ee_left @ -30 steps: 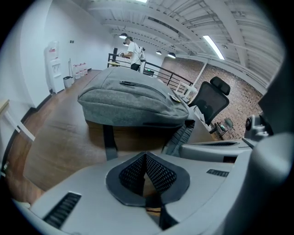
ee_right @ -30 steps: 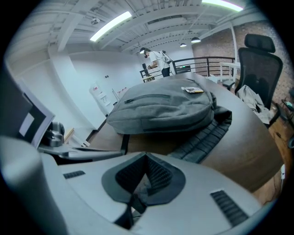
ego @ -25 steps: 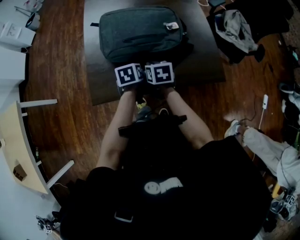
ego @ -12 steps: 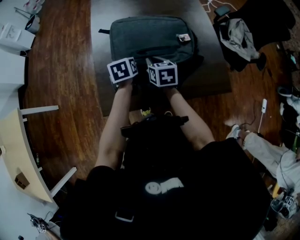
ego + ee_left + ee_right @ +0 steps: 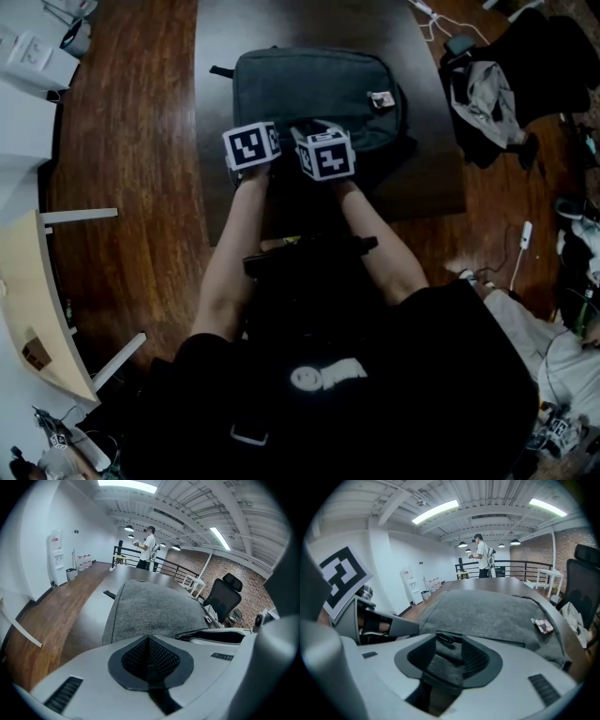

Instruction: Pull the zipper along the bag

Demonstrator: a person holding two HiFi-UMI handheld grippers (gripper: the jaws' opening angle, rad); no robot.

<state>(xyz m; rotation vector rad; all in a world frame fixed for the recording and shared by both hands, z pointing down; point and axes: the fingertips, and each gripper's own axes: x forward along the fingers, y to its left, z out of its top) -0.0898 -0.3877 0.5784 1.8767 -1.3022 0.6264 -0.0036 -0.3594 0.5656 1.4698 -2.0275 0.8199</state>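
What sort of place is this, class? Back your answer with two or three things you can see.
Most likely an open, loft-style office or studio: a black office chair stands before a brick wall, a water dispenser stands at the side, and strip lights run overhead.

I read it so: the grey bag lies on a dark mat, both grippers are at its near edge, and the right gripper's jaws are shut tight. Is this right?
Not quite. The right gripper is open: its jaws have just been opening, and fabric of the grey bag stands between them. The right gripper view shows it. The rest holds.
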